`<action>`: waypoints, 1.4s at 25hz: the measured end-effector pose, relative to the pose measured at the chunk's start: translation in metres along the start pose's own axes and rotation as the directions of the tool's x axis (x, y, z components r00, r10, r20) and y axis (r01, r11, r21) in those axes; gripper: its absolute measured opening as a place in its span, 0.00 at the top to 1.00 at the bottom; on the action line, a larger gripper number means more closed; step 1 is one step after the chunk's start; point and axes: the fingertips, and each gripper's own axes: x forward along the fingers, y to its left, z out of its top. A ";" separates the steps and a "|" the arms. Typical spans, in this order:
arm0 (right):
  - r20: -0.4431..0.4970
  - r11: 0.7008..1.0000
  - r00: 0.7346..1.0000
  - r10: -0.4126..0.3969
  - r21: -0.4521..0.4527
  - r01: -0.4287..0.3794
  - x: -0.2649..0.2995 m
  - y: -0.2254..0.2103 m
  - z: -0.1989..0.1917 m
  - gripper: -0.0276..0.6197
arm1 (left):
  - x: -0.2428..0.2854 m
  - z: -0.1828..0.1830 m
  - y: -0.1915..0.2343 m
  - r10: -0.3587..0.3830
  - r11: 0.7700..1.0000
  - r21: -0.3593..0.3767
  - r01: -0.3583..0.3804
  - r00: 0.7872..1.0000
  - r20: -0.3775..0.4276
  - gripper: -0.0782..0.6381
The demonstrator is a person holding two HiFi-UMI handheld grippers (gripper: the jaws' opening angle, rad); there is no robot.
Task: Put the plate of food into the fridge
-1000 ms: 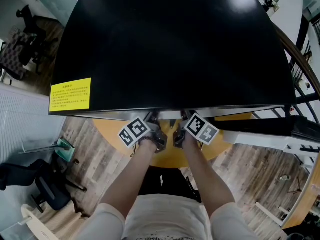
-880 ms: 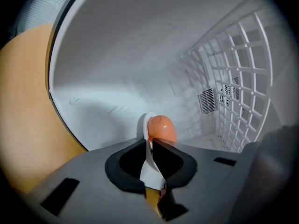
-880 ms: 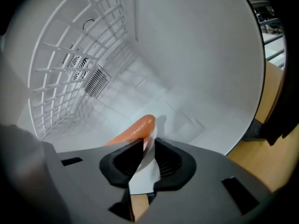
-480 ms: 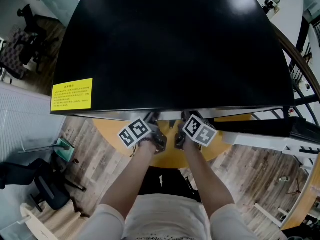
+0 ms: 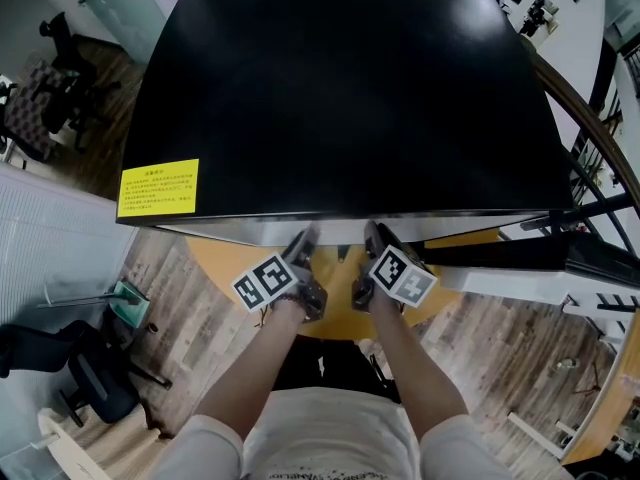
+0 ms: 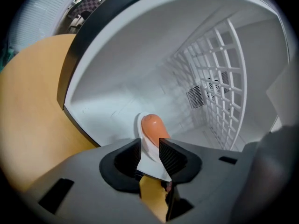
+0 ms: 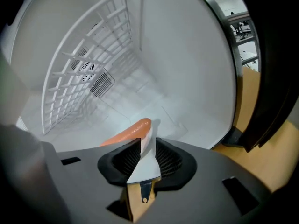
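A white plate [image 6: 150, 160] carries an orange sausage [image 6: 152, 126] and is held by both grippers at the mouth of the black fridge [image 5: 340, 98]. My left gripper [image 6: 149, 142] is shut on one side of the plate's rim. The right gripper [image 7: 148, 142] is shut on the opposite rim of the plate [image 7: 142, 167], with the sausage [image 7: 129, 131] lying beyond its jaws. In the head view the left gripper [image 5: 300, 244] and the right gripper [image 5: 372, 240] reach under the fridge's top edge, which hides the plate.
Inside, the fridge is white with a wire rack [image 6: 219, 83] and a vent at the back. Its open door [image 7: 275, 78] stands to the right. The fridge rests on a round yellow table [image 5: 225, 268]. Office chairs [image 5: 60, 378] and a wooden floor lie around.
Both grippers' marker cubes sit slightly lower in the head view, nearer the person, and more of their fingers shows below the fridge's edge. The view itself has shifted a little.
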 end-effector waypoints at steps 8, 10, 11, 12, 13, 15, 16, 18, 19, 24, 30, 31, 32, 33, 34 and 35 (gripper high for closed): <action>-0.024 0.993 0.996 0.081 -0.085 -0.083 -0.041 0.024 -0.004 0.81 | -0.030 -0.012 -0.037 -0.035 0.952 0.300 0.057 0.997 -0.075 0.72; -0.032 0.988 0.995 0.094 -0.122 -0.097 -0.052 0.032 -0.005 0.85 | -0.038 -0.016 -0.047 -0.042 0.931 0.357 0.077 0.994 -0.105 0.74; -0.031 0.983 0.994 0.100 -0.149 -0.104 -0.058 0.038 -0.003 0.86 | -0.043 -0.018 -0.053 -0.045 0.913 0.398 0.088 0.992 -0.116 0.76; -0.030 0.977 0.994 0.108 -0.180 -0.112 -0.064 0.043 -0.001 0.87 | -0.049 -0.019 -0.061 -0.047 0.889 0.447 0.098 0.991 -0.124 0.78; -0.032 0.970 0.993 0.117 -0.212 -0.121 -0.071 0.049 0.000 0.88 | -0.056 -0.019 -0.068 -0.047 0.861 0.498 0.105 0.991 -0.128 0.80; -0.050 0.952 0.989 0.137 -0.270 -0.146 -0.085 0.061 0.000 0.89 | -0.069 -0.022 -0.082 -0.051 0.804 0.583 0.118 0.990 -0.130 0.83; -0.063 0.943 0.987 0.149 -0.293 -0.161 -0.092 0.066 0.000 0.90 | -0.076 -0.024 -0.088 -0.059 0.781 0.611 0.127 0.990 -0.129 0.83; -0.079 0.922 0.981 0.177 -0.336 -0.193 -0.109 0.078 -0.001 0.90 | -0.089 -0.029 -0.098 -0.071 0.751 0.645 0.139 0.989 -0.131 0.85; -0.079 0.910 0.978 0.193 -0.357 -0.209 -0.118 0.084 -0.002 0.90 | -0.096 -0.032 -0.100 -0.071 0.742 0.656 0.139 0.989 -0.130 0.85; -0.093 0.871 0.964 0.250 -0.412 -0.266 -0.158 0.109 -0.017 0.91 | -0.132 -0.047 -0.107 -0.049 0.700 0.704 0.125 0.991 -0.127 0.86; -0.100 0.837 0.964 0.246 -0.480 -0.264 -0.182 0.115 -0.035 0.91 | -0.160 -0.062 -0.111 -0.017 0.595 0.798 0.095 0.994 -0.105 0.86; -0.106 0.834 0.965 0.239 -0.487 -0.260 -0.184 0.114 -0.039 0.91 | -0.164 -0.063 -0.110 -0.018 0.591 0.802 0.089 0.995 -0.096 0.86; -0.110 0.836 0.966 0.235 -0.484 -0.258 -0.186 0.113 -0.042 0.91 | -0.167 -0.063 -0.109 -0.019 0.594 0.800 0.084 0.996 -0.091 0.86; -0.112 0.841 0.966 0.232 -0.476 -0.257 -0.188 0.113 -0.044 0.91 | -0.170 -0.063 -0.108 -0.017 0.602 0.795 0.081 0.996 -0.089 0.86; -0.110 0.846 0.967 0.231 -0.469 -0.255 -0.191 0.113 -0.047 0.91 | -0.173 -0.064 -0.106 -0.014 0.608 0.790 0.080 0.996 -0.090 0.86; -0.106 0.848 0.967 0.230 -0.467 -0.253 -0.194 0.114 -0.049 0.91 | -0.175 -0.065 -0.104 -0.010 0.609 0.789 0.080 0.996 -0.093 0.86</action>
